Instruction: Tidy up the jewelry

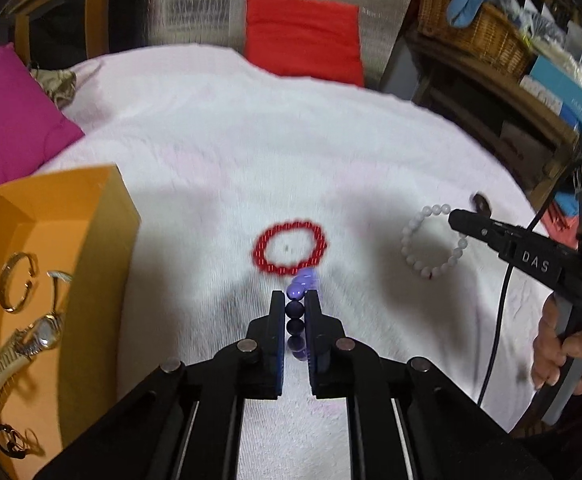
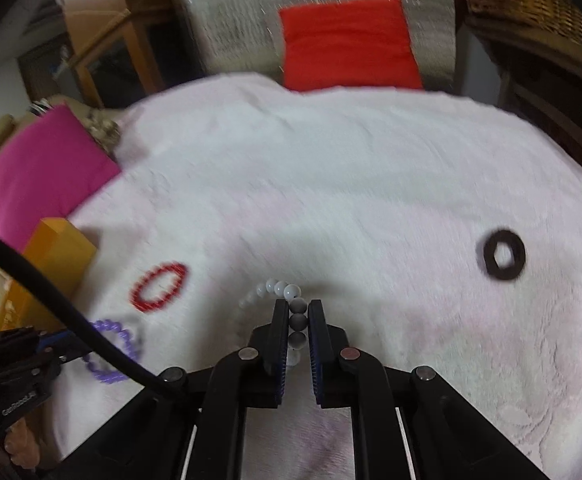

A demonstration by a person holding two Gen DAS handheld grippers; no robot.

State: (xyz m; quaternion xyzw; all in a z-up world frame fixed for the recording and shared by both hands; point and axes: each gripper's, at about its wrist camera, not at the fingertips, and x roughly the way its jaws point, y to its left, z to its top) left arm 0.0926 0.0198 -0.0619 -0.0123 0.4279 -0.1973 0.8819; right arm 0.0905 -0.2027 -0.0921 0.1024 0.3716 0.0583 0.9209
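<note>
My left gripper (image 1: pixel 295 300) is shut on a purple bead bracelet (image 1: pixel 297 312); it also shows in the right wrist view (image 2: pixel 111 350). My right gripper (image 2: pixel 299 308) is shut on a white bead bracelet (image 2: pixel 287 292), which in the left wrist view (image 1: pixel 431 246) lies on the white cloth at my right gripper's tip (image 1: pixel 461 218). A red bead bracelet (image 1: pixel 291 248) lies on the cloth just beyond the left gripper. An orange box (image 1: pixel 91 216) at the left holds a gold ring (image 1: pixel 17 280), a watch (image 1: pixel 39 338) and a dark ring (image 1: pixel 11 440).
A dark ring (image 2: pixel 503 256) lies on the cloth (image 1: pixel 251 140) at the right. A magenta cushion (image 1: pixel 11 120) is at the left, a red cushion (image 1: pixel 303 36) at the back. Wicker baskets (image 1: pixel 475 32) and boxes fill shelves at the right.
</note>
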